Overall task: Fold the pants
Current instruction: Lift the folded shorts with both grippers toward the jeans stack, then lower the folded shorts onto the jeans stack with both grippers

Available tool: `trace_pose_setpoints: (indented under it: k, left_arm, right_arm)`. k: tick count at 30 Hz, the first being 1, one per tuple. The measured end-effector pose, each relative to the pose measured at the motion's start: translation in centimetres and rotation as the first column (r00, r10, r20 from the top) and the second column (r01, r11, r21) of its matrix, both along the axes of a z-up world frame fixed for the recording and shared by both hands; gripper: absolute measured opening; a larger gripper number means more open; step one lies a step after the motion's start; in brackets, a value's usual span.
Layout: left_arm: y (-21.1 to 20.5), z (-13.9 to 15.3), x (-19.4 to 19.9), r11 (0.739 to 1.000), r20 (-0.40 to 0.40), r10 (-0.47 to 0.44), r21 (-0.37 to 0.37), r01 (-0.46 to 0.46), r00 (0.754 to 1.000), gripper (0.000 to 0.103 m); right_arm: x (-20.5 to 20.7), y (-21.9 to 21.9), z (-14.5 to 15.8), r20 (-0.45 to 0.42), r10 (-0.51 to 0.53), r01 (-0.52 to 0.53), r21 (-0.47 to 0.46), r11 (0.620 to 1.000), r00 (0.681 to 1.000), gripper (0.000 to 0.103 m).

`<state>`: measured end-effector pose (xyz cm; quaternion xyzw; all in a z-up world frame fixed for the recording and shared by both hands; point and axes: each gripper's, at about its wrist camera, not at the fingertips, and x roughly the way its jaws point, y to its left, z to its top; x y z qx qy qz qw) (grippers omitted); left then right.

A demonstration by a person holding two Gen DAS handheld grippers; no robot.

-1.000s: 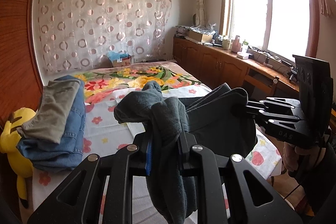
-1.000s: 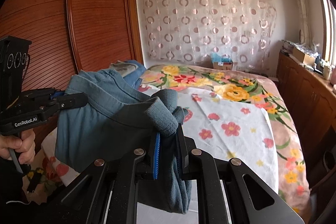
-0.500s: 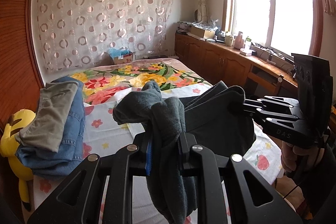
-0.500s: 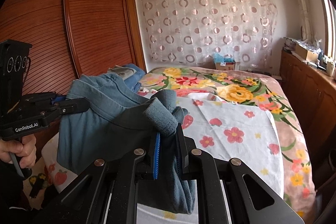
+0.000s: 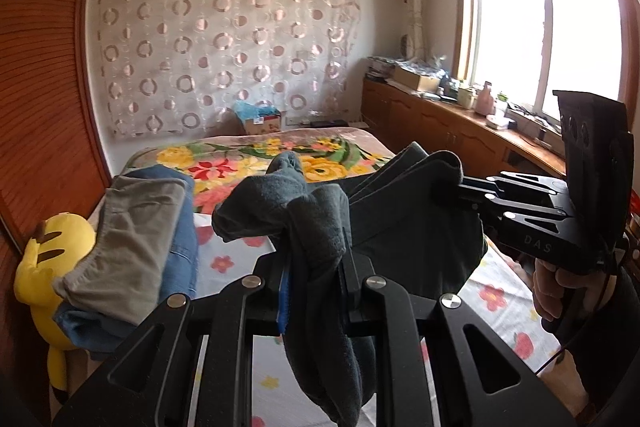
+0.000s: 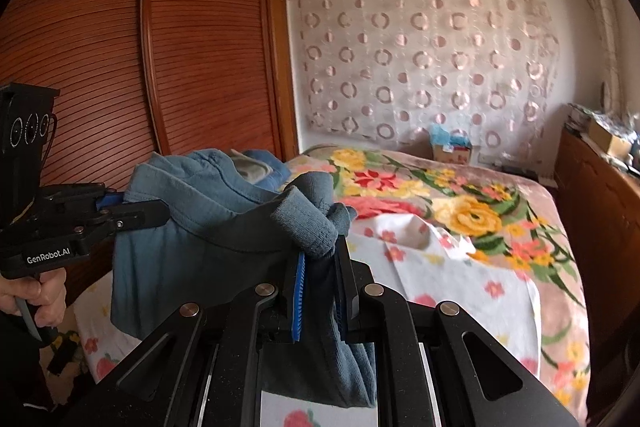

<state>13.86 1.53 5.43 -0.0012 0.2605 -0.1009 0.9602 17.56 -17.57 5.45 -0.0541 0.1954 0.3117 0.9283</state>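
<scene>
Bedroom: bed (image 5: pixel 224 259) with floral sheet, wooden wardrobe (image 6: pixel 120 47), circle-print curtain (image 5: pixel 224 47), one window (image 5: pixel 544 35). One pair of grey-blue pants (image 5: pixel 400 227) hung above the bed, between two grippers: left gripper (image 5: pixel 312 275) and right gripper (image 6: pixel 320 283), jaws of each clamped on its fabric. One folded-clothes stack (image 5: pixel 136 247), one yellow plush (image 5: pixel 44 267).

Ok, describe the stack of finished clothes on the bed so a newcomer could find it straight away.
Start at the wooden wardrobe and drop to the near edge of the flowered bed beside it. The stack lies there: grey-beige pants on top of blue denim, next to a yellow plush toy. Unlike the dark pants gripped in the air, it rests on the bed.
</scene>
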Motion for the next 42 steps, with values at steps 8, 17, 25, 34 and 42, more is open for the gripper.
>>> trace_pose_setpoints:
  k: [8,17,25,34,42]
  left_arm:
    - [3.1,0.3,1.3,0.996,0.002,0.086,-0.013,-0.086,0.996,0.019]
    - [7.0,0.0,2.9,0.983,0.007,0.183,-0.013,-0.183,0.983,0.019]
    - [10.3,-0.9,4.0,0.963,-0.003,0.268,-0.037,-0.268,0.963,0.019]
    - [12.1,-0.6,3.8,0.945,0.020,0.325,-0.047,-0.324,0.945,0.019]
    - [12.9,-0.6,3.3,0.933,0.037,0.358,-0.055,-0.356,0.933,0.020]
  right_arm:
    - [5.4,1.8,0.2,0.015,0.074,-0.073,-0.023,0.997,0.997,0.013]
    - [10.2,4.4,-0.2,0.038,0.144,-0.142,-0.037,0.989,0.989,0.013]
    - [14.4,7.0,-0.5,0.049,0.199,-0.196,-0.058,0.979,0.979,0.013]
    - [16.8,8.4,-1.1,0.078,0.253,-0.251,-0.041,0.967,0.964,0.013]
    - [20.0,9.9,-2.1,0.067,0.307,-0.307,-0.011,0.952,0.949,0.013]
